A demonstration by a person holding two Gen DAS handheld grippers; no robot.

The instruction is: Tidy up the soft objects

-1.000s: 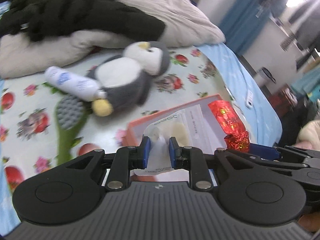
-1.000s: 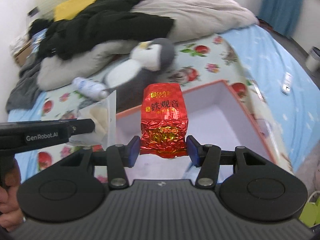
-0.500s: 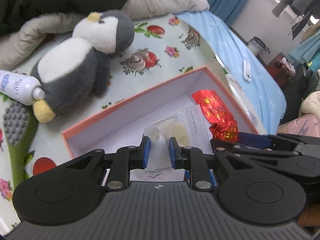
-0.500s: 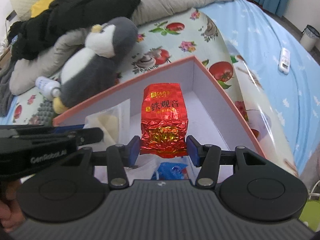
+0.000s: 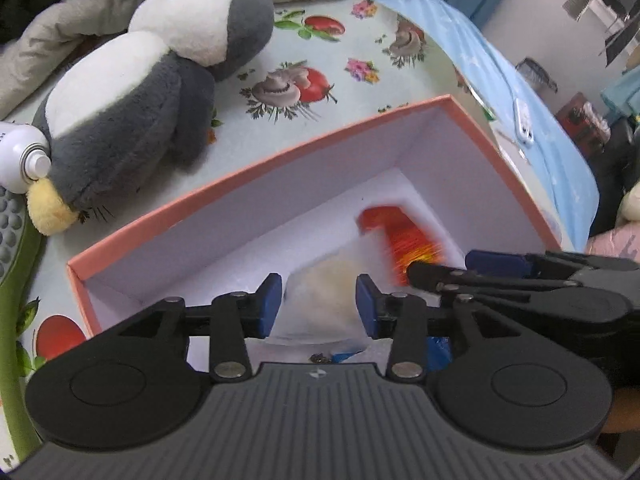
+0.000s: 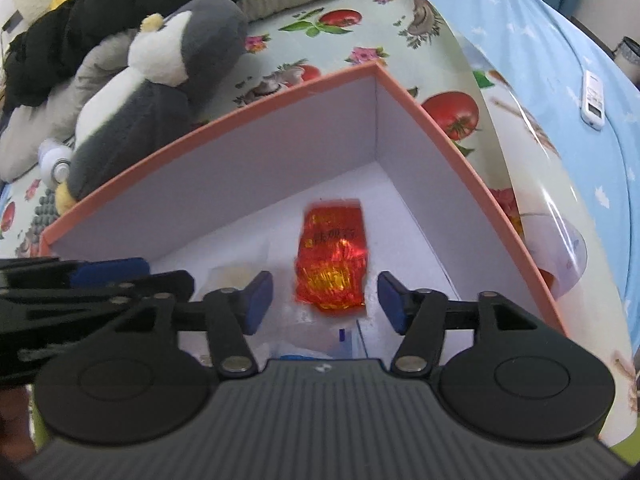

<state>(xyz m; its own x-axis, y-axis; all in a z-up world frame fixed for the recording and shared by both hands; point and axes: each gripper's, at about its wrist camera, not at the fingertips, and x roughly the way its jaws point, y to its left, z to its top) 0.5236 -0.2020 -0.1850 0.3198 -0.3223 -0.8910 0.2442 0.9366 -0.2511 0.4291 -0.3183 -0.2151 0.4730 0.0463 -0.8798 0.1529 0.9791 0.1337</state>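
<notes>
An orange-rimmed white box (image 5: 248,188) (image 6: 432,120) lies on the bed. My left gripper (image 5: 319,302) is open over the box, and a clear packet with a pale pad (image 5: 324,296) sits blurred between its fingers, free of them. My right gripper (image 6: 325,300) is open over the box, and the red foil tea packet (image 6: 332,260) is blurred below it inside the box, also in the left wrist view (image 5: 404,240). A grey and white plush penguin (image 5: 140,88) (image 6: 152,80) lies just beyond the box.
A white spray can (image 5: 20,156) and a green massage brush (image 5: 16,264) lie left of the penguin. Grey and black bedding (image 6: 120,8) is piled behind. A white remote (image 6: 592,96) lies on the blue sheet at right. Blue-wrapped items (image 6: 304,354) lie in the box's near end.
Both grippers moved down over the box and opened. The red tea packet and the clear packet left the fingers and are dropping into the box.
</notes>
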